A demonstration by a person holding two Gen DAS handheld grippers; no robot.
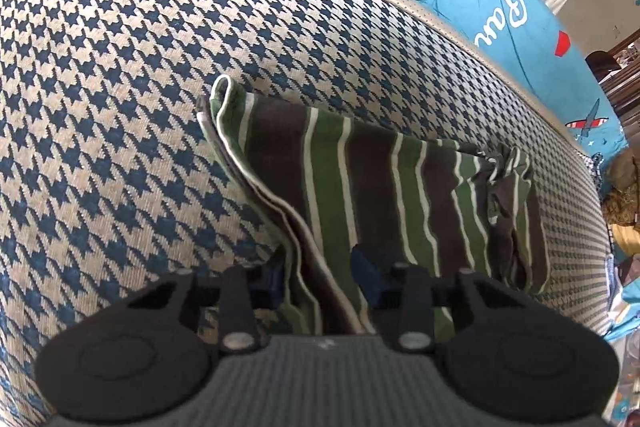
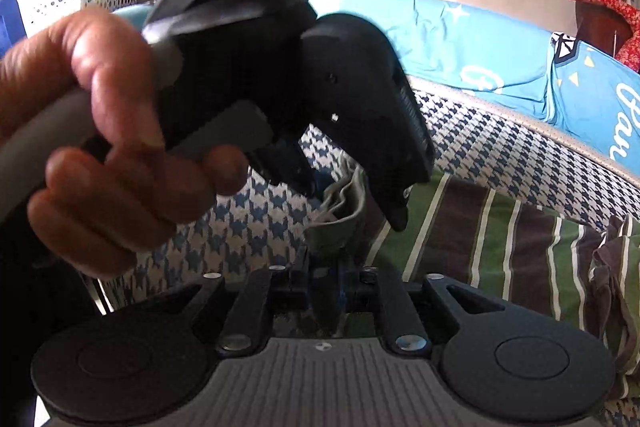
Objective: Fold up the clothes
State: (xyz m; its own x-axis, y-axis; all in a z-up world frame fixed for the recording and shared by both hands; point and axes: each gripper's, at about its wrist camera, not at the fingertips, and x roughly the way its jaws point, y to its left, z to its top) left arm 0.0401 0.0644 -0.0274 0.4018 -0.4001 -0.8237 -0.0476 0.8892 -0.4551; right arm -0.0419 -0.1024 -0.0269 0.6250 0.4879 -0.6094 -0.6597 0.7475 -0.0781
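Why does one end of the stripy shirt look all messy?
The striped shirt is partly folded on the checked cushion, but its far end is bunched into a crumpled knot instead of lying flat.

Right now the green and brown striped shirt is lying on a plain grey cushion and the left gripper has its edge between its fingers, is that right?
Not quite. The cushion is not plain grey: it has a navy and beige houndstooth pattern, as the left wrist view shows. The rest holds: the striped shirt lies on it, its edge between the left gripper's fingers.
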